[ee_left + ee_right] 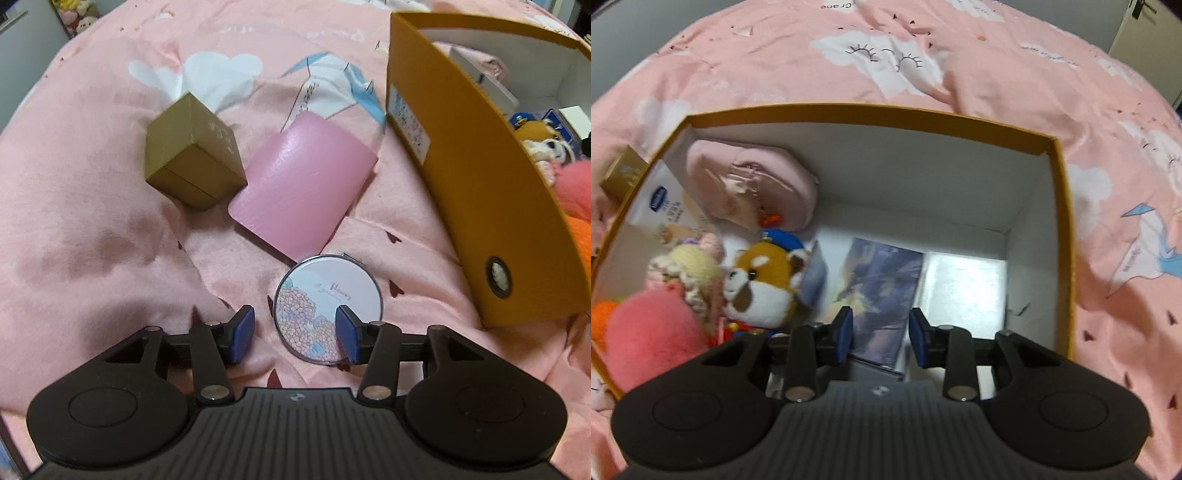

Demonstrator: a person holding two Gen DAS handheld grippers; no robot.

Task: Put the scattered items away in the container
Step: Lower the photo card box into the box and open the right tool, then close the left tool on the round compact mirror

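In the left wrist view my left gripper (295,332) is open above the pink bedspread, with a round floral compact mirror (327,299) just ahead, partly behind its right finger. A pink card-like pad (303,184) and a gold box (192,153) lie further ahead. The yellow container (476,177) stands at the right. In the right wrist view my right gripper (881,338) is open and empty above the inside of the container (871,116), over a dark picture booklet (882,291).
Inside the container are a pink pouch (753,184), a red panda plush (764,284), a crocheted doll (690,273), a pink fluffy ball (653,339), a white packet (661,203) and a silver sheet (964,291). The bedspread (886,55) surrounds the container.
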